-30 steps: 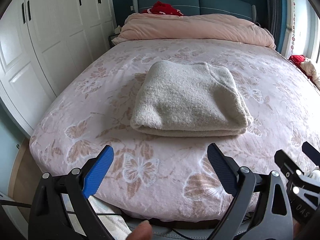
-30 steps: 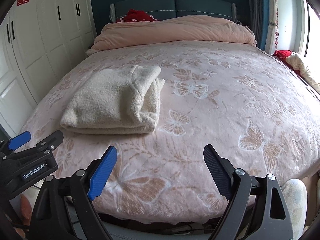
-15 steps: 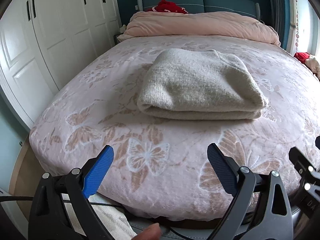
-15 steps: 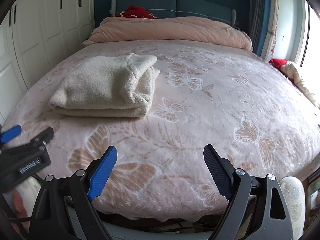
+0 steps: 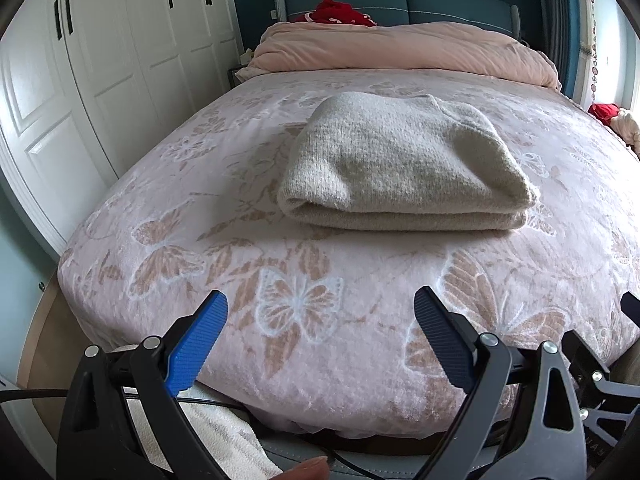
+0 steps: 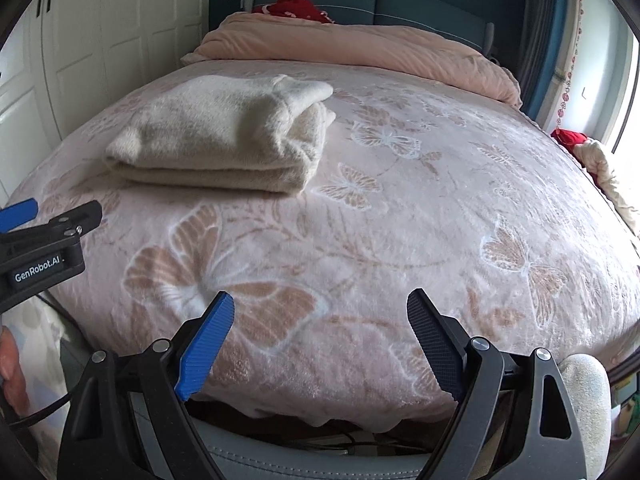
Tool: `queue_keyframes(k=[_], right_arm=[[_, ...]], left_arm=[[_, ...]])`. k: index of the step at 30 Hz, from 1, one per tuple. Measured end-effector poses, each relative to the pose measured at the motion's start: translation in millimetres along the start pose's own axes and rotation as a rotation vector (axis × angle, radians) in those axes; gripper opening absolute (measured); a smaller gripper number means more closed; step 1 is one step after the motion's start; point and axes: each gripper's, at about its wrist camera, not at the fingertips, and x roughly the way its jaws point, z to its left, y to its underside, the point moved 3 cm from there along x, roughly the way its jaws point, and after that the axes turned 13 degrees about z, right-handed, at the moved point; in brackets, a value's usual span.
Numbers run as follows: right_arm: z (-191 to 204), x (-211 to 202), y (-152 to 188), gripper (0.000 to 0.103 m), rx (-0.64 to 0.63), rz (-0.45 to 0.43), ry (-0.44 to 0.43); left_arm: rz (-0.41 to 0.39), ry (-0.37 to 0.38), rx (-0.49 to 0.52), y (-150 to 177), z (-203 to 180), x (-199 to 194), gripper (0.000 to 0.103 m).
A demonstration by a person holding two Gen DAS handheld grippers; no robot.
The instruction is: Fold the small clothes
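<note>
A cream knitted sweater [image 5: 404,164] lies folded into a thick rectangle on the pink butterfly-patterned bed cover [image 5: 296,312], toward the middle of the bed. In the right wrist view the same sweater [image 6: 224,136] sits at the upper left. My left gripper [image 5: 320,312] hangs open near the foot of the bed, well short of the sweater, with nothing between its fingers. My right gripper [image 6: 320,316] is open too, over the bed's front edge to the right of the sweater, holding nothing. The left gripper's body [image 6: 44,248] shows at the left rim of the right wrist view.
A rolled pink duvet [image 5: 400,52] lies across the head of the bed, with a red cloth [image 5: 340,12] behind it against the blue headboard. White wardrobe doors [image 5: 100,60] line the left side. More clothes [image 6: 592,160] lie at the right by the window.
Both grippers have sunk toward the foot of the bed, so the sweater sits higher and flatter in both views. The right gripper has rolled a little. The sweater has not moved.
</note>
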Motion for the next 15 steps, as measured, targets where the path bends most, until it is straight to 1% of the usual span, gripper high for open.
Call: queue_keyframes(k=[9, 15], right_arm=[[5.1, -2.1, -1.4, 0.086, 0.004, -0.002, -0.003], [-0.9, -1.4, -4.7, 0.086, 0.049, 0.007, -0.020]], left_arm=[[0.008, -0.002, 0.007, 0.8, 0.9, 2.4, 0.092], [0.013, -0.005, 0.003, 0.9, 1.7, 4.4, 0.092]])
